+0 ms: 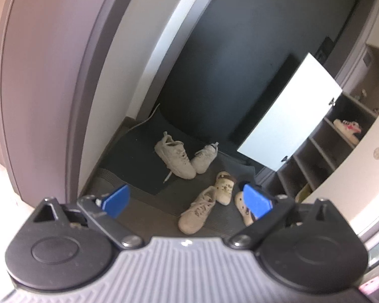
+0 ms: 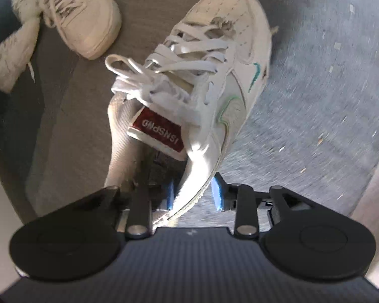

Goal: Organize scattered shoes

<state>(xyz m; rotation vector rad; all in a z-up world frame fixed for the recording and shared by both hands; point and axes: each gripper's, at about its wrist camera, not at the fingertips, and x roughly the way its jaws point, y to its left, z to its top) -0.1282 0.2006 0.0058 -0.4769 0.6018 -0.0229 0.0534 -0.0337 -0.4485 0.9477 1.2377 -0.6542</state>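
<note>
The right gripper (image 2: 194, 194) pinches the heel collar of a white lace-up sneaker with green trim (image 2: 209, 75) above the grey floor mat (image 2: 315, 101). The left gripper (image 1: 187, 199) hangs spread and empty. Four pale shoes, among them a beige sneaker (image 1: 197, 212), lie scattered near the open shoe shelf (image 1: 323, 151), so most sorting remains.

A dark red rectangular label (image 2: 156, 133) is showing on the tongue of the white lace-up sneaker with green side trim (image 2: 214, 75) in the right wrist view, and its white capital letters, lying upside down toward the camera, are reading "ISNSPND". In the left wrist view a small round grey mark (image 1: 378, 153) is sitting on the pale cabinet panel at the far right, but it is staying too small and blurred to read.
</note>
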